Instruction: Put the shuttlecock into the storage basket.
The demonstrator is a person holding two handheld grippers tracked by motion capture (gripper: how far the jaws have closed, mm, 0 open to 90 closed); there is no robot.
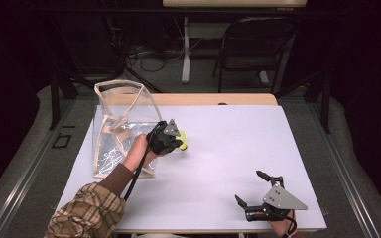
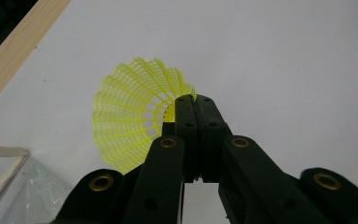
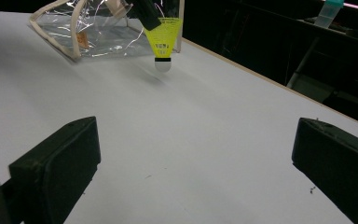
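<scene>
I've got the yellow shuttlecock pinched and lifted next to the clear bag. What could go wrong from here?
1. The left hand-held gripper pinches only the thin mesh rim of the shuttlecock; the skirt could deform or slip out.
2. The clear bag looks floppy, its top rim leaning; the shuttlecock may catch on it or push the bag over.
3. The right hand-held gripper rests open, far from the bag, so nothing steadies it.

Bright evenly lit table (image 1: 218,148), dark surroundings, soft shadows, slightly soft focus
</scene>
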